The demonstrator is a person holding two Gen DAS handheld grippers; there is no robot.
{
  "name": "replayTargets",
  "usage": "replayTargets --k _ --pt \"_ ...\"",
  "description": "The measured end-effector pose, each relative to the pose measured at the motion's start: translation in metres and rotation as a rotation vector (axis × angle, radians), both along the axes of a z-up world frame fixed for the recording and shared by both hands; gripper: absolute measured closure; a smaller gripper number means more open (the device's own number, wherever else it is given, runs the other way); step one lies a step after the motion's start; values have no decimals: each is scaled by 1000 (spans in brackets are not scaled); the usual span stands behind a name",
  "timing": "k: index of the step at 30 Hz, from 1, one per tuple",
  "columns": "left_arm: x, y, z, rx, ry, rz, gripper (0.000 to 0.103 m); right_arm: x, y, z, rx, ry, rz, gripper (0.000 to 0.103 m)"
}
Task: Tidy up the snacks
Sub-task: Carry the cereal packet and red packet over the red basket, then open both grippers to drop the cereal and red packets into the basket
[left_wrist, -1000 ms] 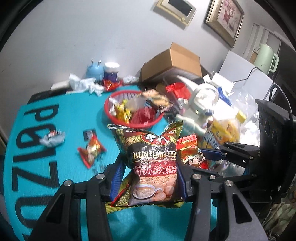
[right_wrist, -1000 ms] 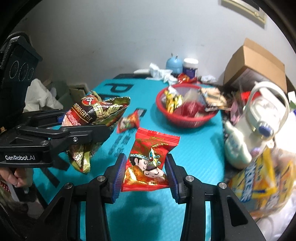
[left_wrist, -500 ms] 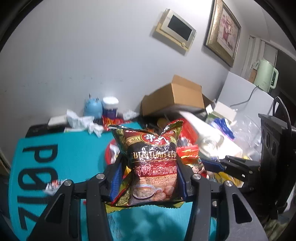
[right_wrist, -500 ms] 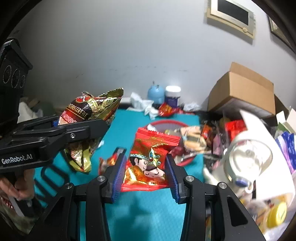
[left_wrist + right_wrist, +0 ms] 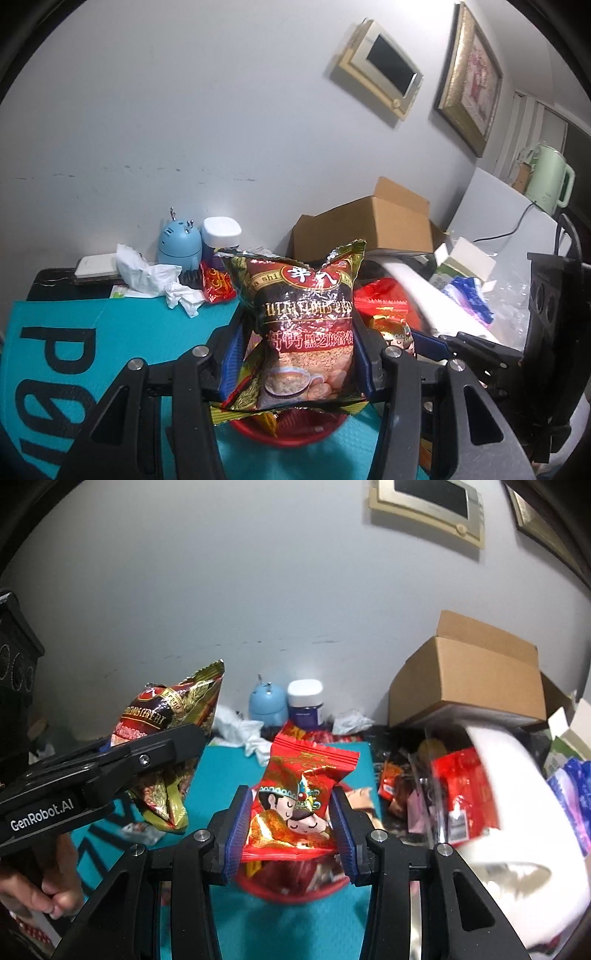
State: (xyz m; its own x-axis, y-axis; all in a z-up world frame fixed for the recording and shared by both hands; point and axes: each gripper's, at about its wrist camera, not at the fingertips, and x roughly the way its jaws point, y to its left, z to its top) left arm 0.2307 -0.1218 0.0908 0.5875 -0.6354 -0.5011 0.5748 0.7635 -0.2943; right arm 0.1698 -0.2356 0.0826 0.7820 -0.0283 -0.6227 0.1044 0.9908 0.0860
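Two grippers are in use, each clamped on a snack packet held above the table. The left gripper (image 5: 295, 360) grips a dark red and gold cereal packet (image 5: 303, 325) upright between its blue pads (image 5: 232, 363), which press on the packet's lower sides; the crimped top edge stands clear above the fingers. In the right wrist view the same gripper (image 5: 162, 757) appears at the left, carried by a hand (image 5: 44, 882) on its grip, with the cereal packet (image 5: 173, 716) projecting upward and to the right.

The right gripper (image 5: 290, 834) is closed on a red packet with cartoon figures (image 5: 299, 794), pads pressing on both sides, packet upright and slightly tilted. From the left wrist view that red packet (image 5: 388, 317) shows just right of the cereal packet.

A red basket (image 5: 295, 890) holding other wrappers lies directly below both held packets; its rim (image 5: 291, 430) shows beneath the cereal packet. It rests on a teal mat with black lettering (image 5: 92, 332).

Against the wall stand a blue round gadget (image 5: 180, 245), a white-lidded jar (image 5: 221, 232) and crumpled tissue (image 5: 155, 277). An open cardboard box (image 5: 469, 675) sits to the right above mixed clutter. A white object at lower right in the right wrist view is too blurred to identify.
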Motion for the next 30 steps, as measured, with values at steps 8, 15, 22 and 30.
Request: replayTargets --k 8,15,22,30 --pt "43 -20 -51 88 84 8 55 30 -17 -31 7 51 -27 61" --pt "60 -41 -92 168 217 -18 55 40 -28 -52 -1 125 -55 61" --pt "70 -44 -110 206 287 -4 54 39 -23 -53 -25 130 -41 61" --pt "69 -39 -105 215 285 26 29 46 -21 -63 -18 164 -16 60"
